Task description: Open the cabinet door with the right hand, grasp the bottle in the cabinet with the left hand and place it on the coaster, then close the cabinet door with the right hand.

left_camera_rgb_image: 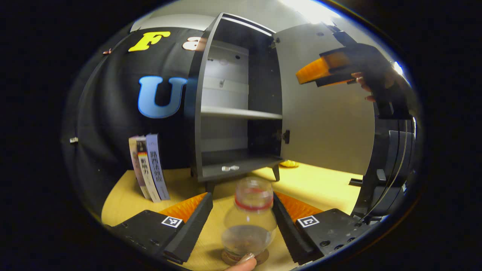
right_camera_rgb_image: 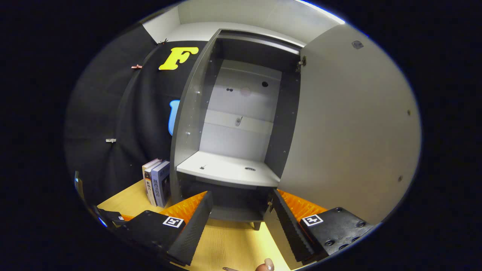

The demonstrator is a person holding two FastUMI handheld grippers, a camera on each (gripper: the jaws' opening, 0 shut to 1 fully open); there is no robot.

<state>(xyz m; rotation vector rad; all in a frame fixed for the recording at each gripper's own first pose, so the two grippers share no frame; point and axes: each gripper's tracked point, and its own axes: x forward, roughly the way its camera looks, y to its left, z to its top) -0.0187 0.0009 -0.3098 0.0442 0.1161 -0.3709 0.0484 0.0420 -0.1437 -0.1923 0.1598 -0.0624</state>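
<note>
You are setting the bottle [left_camera_rgb_image: 249, 214] down on the coaster [left_camera_rgb_image: 263, 258] at 6 o'clock, standing between the spread fingers of your open left tool [left_camera_rgb_image: 243, 222], so next your open right tool [right_camera_rgb_image: 241, 226] is swinging the door [right_camera_rgb_image: 350, 128] shut.

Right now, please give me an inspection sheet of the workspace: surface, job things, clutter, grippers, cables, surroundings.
Surface: wooden table, bare around the cabinet feet.
Job things: bottle upright on the coaster, out of the cabinet; cabinet door swung wide open.
Clutter: books leaning by the cabinet; small yellow object behind the door.
Grippers: left gripper open, fingers either side of the bottle, not pressing; right gripper open, facing the cabinet, holding nothing.
Cables: nothing seen.
Surroundings: black cloth wall behind the books.
</note>
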